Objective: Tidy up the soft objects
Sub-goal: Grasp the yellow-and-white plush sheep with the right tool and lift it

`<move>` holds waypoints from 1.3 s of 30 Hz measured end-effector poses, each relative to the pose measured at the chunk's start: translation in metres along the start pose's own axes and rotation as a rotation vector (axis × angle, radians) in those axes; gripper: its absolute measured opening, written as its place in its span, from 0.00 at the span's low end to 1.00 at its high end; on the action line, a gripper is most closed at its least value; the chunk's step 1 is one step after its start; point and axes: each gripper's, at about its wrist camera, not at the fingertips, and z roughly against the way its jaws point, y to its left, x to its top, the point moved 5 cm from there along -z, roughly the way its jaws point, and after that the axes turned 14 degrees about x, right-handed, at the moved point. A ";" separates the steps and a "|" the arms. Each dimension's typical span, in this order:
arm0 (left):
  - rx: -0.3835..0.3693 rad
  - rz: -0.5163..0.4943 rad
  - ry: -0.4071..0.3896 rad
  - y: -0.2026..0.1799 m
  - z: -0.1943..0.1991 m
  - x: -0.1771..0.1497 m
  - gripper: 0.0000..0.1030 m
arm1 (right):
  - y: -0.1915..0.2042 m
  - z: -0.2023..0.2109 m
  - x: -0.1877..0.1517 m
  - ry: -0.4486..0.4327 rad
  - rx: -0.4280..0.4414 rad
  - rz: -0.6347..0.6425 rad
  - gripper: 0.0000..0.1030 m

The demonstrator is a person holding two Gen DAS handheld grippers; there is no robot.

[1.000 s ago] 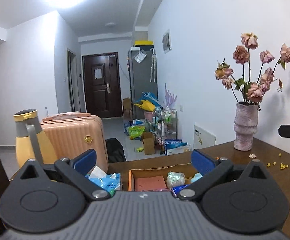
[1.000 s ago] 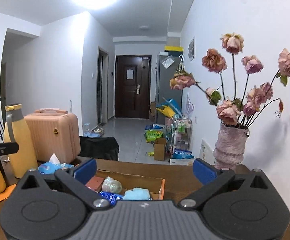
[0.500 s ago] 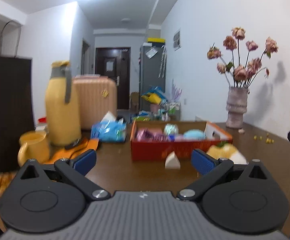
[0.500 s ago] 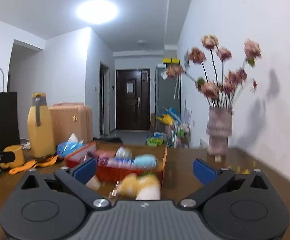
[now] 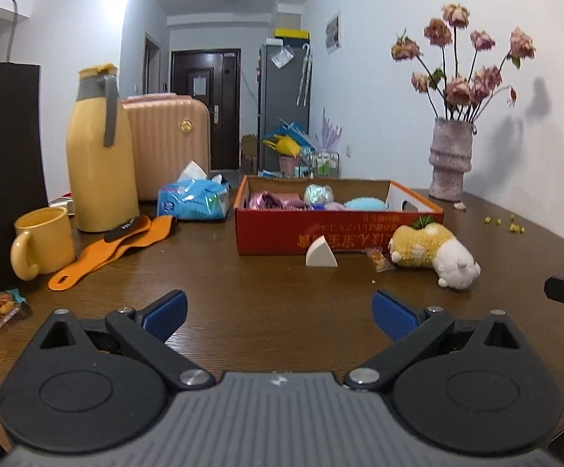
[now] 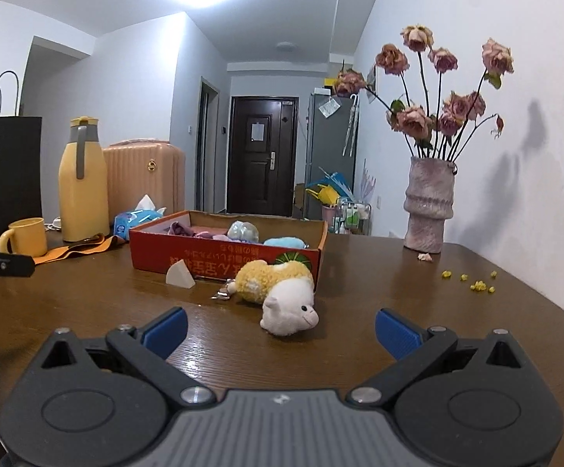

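Both grippers hover empty over a dark brown wooden table (image 5: 266,311) scattered with soft items.

A red open-topped cardboard box (image 5: 336,229) sits mid-table with pink cloth, a blue plush and a pale ball inside. Just in front of its right corner lies a yellow-and-white plush sheep (image 6: 278,292) on its side, and beside the box's front wall stands a small white wedge-shaped sponge (image 5: 321,258). The left gripper (image 5: 278,313) and right gripper (image 6: 280,330) have their blue-padded jaws spread wide, holding nothing, the right one near the sheep.
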 end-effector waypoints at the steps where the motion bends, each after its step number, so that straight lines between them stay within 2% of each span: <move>1: -0.003 -0.008 0.011 -0.005 -0.006 0.000 1.00 | -0.003 -0.006 -0.001 0.009 0.004 -0.012 1.00; 5: -0.046 -0.047 0.028 -0.034 -0.032 0.007 1.00 | -0.019 -0.038 -0.003 0.061 0.020 -0.059 0.97; 8: -0.105 -0.068 0.036 -0.065 -0.060 0.019 1.00 | -0.033 -0.066 0.000 0.099 0.034 -0.073 0.90; 11: -0.181 -0.069 0.055 -0.097 -0.092 0.035 0.91 | -0.046 -0.096 0.004 0.126 0.047 -0.097 0.88; 13: -0.253 -0.073 0.064 -0.117 -0.113 0.043 0.82 | -0.051 -0.114 0.005 0.143 0.059 -0.098 0.87; 15: -0.291 -0.094 0.071 -0.136 -0.135 0.049 0.79 | -0.054 -0.128 0.005 0.155 0.072 -0.093 0.84; 17: -0.296 -0.126 0.061 -0.152 -0.152 0.051 0.79 | -0.058 -0.141 0.003 0.182 0.095 -0.094 0.83; 19: -0.333 -0.138 0.062 -0.164 -0.166 0.049 0.79 | -0.064 -0.150 0.004 0.190 0.133 -0.132 0.74; 22: -0.371 -0.128 0.123 -0.175 -0.188 0.044 0.78 | -0.071 -0.161 0.002 0.224 0.163 -0.178 0.65; 24: -0.382 -0.118 0.157 -0.179 -0.198 0.041 0.71 | -0.074 -0.165 0.000 0.244 0.180 -0.202 0.54; 26: -0.412 -0.099 0.171 -0.180 -0.201 0.040 0.61 | -0.074 -0.165 0.000 0.243 0.200 -0.210 0.52; 27: -0.435 -0.088 0.174 -0.180 -0.201 0.039 0.50 | -0.073 -0.164 0.000 0.242 0.199 -0.204 0.51; 28: -0.451 -0.087 0.178 -0.179 -0.197 0.038 0.47 | -0.072 -0.162 0.000 0.240 0.199 -0.199 0.50; 33: -0.444 -0.096 0.195 -0.167 -0.164 0.032 0.46 | -0.058 -0.134 -0.002 0.234 0.241 -0.151 0.49; 39: -0.416 -0.063 0.223 -0.119 -0.092 0.001 0.46 | -0.020 -0.083 -0.021 0.266 0.397 -0.141 0.49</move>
